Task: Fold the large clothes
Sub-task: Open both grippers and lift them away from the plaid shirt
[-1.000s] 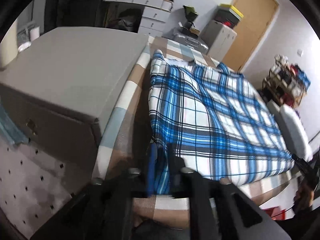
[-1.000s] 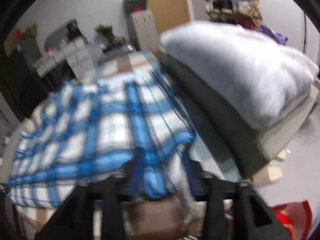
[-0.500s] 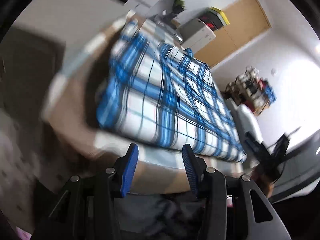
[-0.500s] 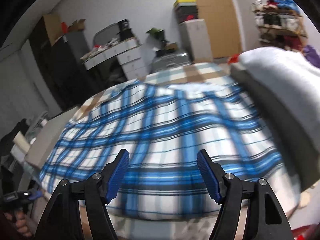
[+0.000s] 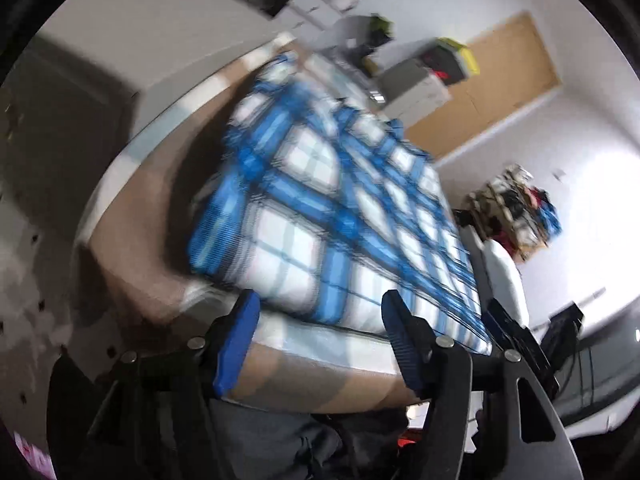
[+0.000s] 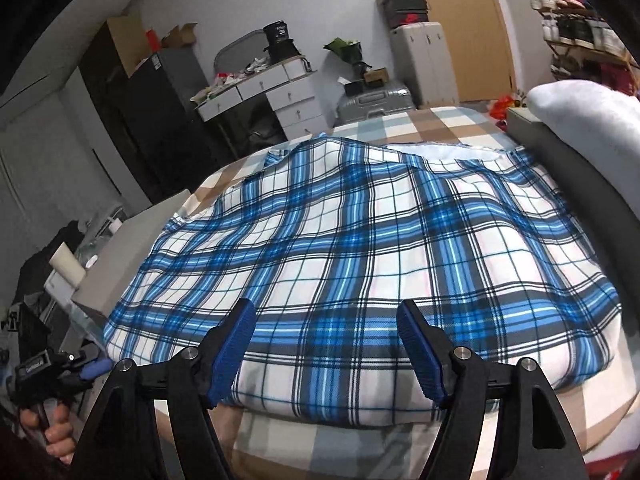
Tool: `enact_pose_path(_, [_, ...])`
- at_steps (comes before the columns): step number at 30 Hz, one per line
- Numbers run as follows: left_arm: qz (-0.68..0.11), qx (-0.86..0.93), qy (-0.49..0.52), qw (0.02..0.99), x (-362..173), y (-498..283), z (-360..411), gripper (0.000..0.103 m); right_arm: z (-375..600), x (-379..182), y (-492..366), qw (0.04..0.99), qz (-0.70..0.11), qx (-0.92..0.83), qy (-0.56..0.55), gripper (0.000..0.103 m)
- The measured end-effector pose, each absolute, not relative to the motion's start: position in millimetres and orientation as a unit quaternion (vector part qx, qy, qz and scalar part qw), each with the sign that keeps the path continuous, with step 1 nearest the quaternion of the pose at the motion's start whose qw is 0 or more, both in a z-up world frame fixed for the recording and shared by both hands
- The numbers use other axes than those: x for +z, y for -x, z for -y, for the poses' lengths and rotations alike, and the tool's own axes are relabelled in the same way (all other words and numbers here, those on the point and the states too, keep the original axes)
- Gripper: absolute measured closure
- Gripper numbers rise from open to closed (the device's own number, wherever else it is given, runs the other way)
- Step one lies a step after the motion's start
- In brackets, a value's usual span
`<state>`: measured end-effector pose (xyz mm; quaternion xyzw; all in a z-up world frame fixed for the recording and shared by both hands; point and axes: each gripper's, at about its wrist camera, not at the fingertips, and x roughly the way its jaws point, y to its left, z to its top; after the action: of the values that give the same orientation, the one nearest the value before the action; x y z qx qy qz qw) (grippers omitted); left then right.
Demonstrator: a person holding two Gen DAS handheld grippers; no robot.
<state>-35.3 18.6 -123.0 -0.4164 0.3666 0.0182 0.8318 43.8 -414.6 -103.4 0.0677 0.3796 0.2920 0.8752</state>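
Observation:
A large blue-and-white plaid cloth (image 6: 360, 264) lies folded flat on the bed, its near edge doubled over. In the right wrist view my right gripper (image 6: 325, 312) hovers over that near edge, jaws opening, with nothing pinched between the blue pads. The left wrist view is blurred. It shows the same cloth (image 5: 320, 216) from its left near corner. My left gripper (image 5: 320, 304) sits just short of the corner, jaws opening and empty. That left gripper (image 6: 80, 364) also shows at the right view's lower left, held by a hand (image 6: 56, 436).
The bed has a beige and pale-blue checked sheet (image 6: 420, 124). A grey padded block (image 5: 160, 32) borders it on the left, a white pillow (image 6: 580, 116) on a grey ledge on the right. Beyond stand white drawers (image 6: 292, 100), a suitcase (image 6: 372, 100) and a wooden door (image 6: 460, 20).
A second ago both grippers were shut on the cloth's near corners. Both have let go and opened. The right one swung toward the middle of the near edge; the left rolled and drew back a little.

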Motion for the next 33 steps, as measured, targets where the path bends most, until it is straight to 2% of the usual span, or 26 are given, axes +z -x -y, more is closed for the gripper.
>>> enact_pose_path(5, [-0.364,0.017,0.447,0.817,-135,35,-23,0.044,411,-102,-42,0.875,-0.378,0.297,-0.056,0.029])
enact_pose_path(8, [-0.355,0.020,0.455,0.816,-134,30,-24,0.034,411,-104,-44,0.874,-0.381,0.295,-0.065,0.029])
enact_pose_path(16, [-0.321,0.048,0.488,0.810,-136,17,-29,0.034,414,-103,-45,0.874,-0.385,0.289,-0.064,0.029])
enact_pose_path(17, [-0.316,0.056,0.488,0.812,-134,14,-28,0.036,413,-104,-45,0.873,-0.386,0.290,-0.063,0.029])
enact_pose_path(20, [-0.341,0.102,0.452,0.818,-133,-5,-22,0.073,405,-104,-46,0.870,-0.390,0.296,-0.054,0.029])
enact_pose_path(21, [-0.343,0.105,0.440,0.823,-133,-9,-20,0.082,401,-103,-45,0.870,-0.391,0.298,-0.048,0.029])
enact_pose_path(27, [-0.327,0.113,0.349,0.871,-110,6,-11,0.091,382,-97,-34,0.874,-0.374,0.311,-0.002,0.028])
enact_pose_path(32, [-0.327,0.141,0.326,0.876,-111,40,-20,0.091,379,-105,-38,0.866,-0.388,0.315,-0.008,0.027])
enact_pose_path(33, [-0.322,0.139,0.330,0.876,-112,40,-20,0.089,377,-107,-40,0.864,-0.392,0.317,-0.009,0.027])
